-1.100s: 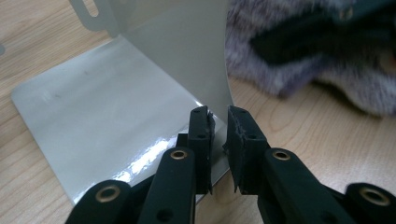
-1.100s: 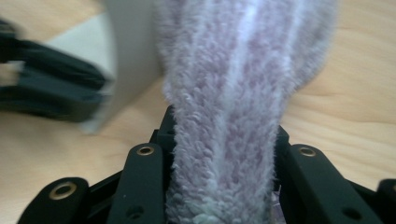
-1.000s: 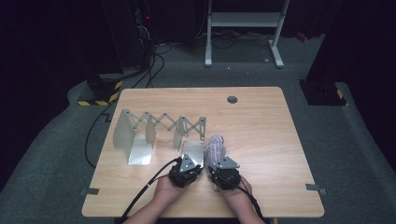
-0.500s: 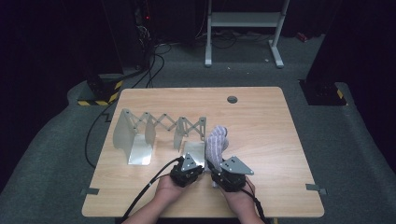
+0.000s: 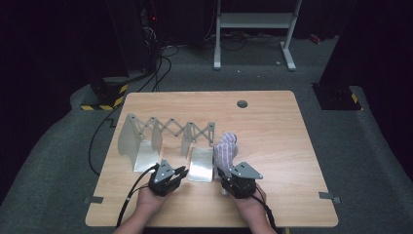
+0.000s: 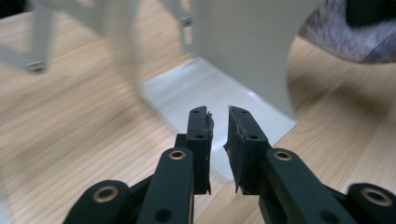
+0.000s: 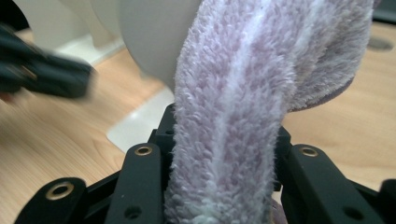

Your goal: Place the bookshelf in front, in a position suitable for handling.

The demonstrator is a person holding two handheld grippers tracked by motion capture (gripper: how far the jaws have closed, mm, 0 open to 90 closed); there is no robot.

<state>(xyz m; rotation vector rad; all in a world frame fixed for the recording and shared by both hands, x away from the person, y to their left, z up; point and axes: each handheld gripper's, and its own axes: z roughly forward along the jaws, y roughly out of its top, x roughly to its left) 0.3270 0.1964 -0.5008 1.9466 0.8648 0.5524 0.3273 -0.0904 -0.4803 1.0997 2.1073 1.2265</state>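
Observation:
A fuzzy purple-and-white sock [image 5: 226, 148] stands upright near the right end of a metal accordion rack [image 5: 165, 127] on the wooden table [image 5: 272, 117]. My right gripper [image 5: 224, 171] is shut on the sock's lower part; in the right gripper view the sock [image 7: 233, 93] runs up from between the black jaws of the right gripper [image 7: 224, 133] in front of a pale upright plate [image 7: 149, 37]. My left gripper [image 5: 181, 171] is to the left of the sock, over the rack's flat base plate [image 5: 200, 168]. Its jaws have just been opening; in its own view the left gripper [image 6: 220, 123] shows a narrow gap with nothing in it.
The rack has several upright rounded plates joined by a scissor link, with flat base plates [image 6: 210, 88] lying towards me. A round grommet hole [image 5: 242, 104] sits near the table's far edge. Cables trail from both grippers. A white stand [image 5: 253, 29] stands on the floor beyond.
My left gripper has drawn away to the left from the sock and parted its jaws slightly. The right gripper has lifted a little with the sock, which now stands taller.

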